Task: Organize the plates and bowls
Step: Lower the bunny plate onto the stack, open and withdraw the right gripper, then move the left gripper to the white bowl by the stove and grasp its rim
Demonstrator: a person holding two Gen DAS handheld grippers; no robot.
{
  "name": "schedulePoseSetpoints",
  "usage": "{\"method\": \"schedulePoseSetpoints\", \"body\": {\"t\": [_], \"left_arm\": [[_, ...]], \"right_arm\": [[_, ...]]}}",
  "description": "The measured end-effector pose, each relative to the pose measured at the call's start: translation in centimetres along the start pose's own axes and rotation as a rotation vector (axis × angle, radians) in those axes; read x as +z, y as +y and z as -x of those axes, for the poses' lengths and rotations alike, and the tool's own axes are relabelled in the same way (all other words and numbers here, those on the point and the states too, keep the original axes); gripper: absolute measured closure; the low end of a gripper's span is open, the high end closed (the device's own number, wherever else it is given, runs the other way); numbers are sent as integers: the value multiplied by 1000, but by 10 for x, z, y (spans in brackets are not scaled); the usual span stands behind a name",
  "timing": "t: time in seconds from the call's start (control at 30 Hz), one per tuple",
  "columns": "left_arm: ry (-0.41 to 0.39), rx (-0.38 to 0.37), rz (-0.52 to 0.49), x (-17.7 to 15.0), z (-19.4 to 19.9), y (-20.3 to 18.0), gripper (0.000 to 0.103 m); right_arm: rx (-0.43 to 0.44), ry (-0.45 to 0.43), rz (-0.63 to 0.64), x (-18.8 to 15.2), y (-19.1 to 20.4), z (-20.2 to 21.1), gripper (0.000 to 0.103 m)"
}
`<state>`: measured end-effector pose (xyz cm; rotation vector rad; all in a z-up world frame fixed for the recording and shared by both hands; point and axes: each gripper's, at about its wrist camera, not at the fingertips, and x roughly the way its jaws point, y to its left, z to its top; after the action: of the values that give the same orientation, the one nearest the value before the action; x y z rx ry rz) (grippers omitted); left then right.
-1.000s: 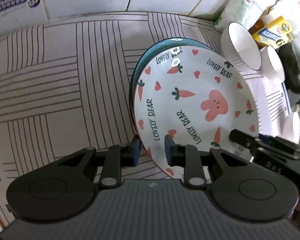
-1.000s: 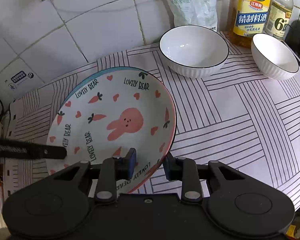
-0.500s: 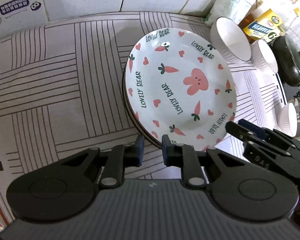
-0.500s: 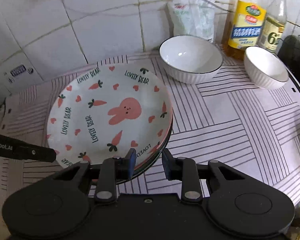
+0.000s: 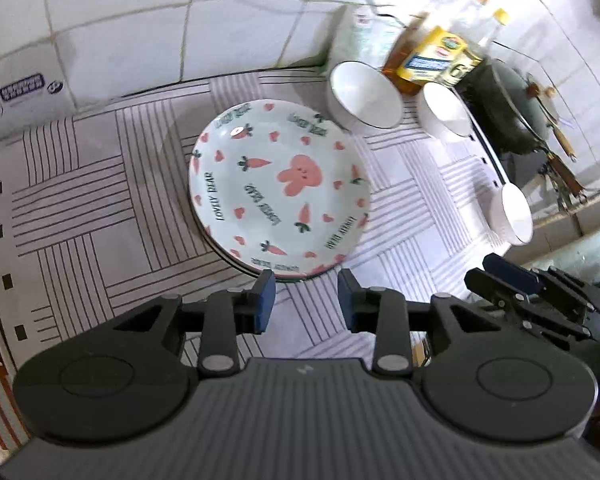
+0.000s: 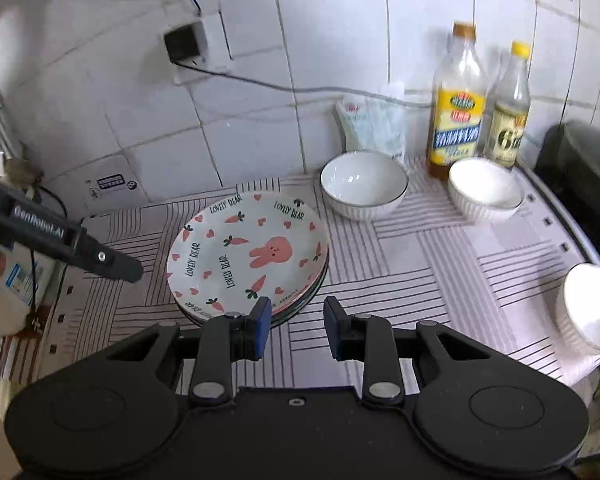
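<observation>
Both tools, left point(image 5: 306, 300) and right point(image 6: 294, 322), are held apart, empty; remaining bowls point(image 6: 363, 184) are found nearer the right tool, beyond the plate stack point(image 6: 247, 258).

I am working in a home kitchen — white wall tiles point(image 6: 332, 40) rise behind a counter spread with a striped mat point(image 6: 420, 264). Along the counter's back edge stand an oil bottle point(image 6: 458, 108), a smaller bottle point(image 6: 508, 112) and a plastic pouch point(image 6: 374, 124), with a wall socket point(image 6: 184, 44) and its cable above. At the counter's right end sits a dark wok point(image 5: 516, 108) — the cooking spot.
</observation>
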<state>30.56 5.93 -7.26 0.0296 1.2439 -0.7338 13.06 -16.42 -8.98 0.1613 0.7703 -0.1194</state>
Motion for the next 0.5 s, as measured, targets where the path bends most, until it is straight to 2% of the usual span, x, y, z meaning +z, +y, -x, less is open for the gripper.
{"method": "schedulePoseSetpoints", "body": {"t": [0.23,0.5], "left_arm": [[22,35,-97,-5,11,-39,62],[28,71,-161,-5,-5,-107,50]], "right_arm": [[-45,-49,12,-10,-25,36,62],[-35,-99,52,-19,-87,64,44]]}}
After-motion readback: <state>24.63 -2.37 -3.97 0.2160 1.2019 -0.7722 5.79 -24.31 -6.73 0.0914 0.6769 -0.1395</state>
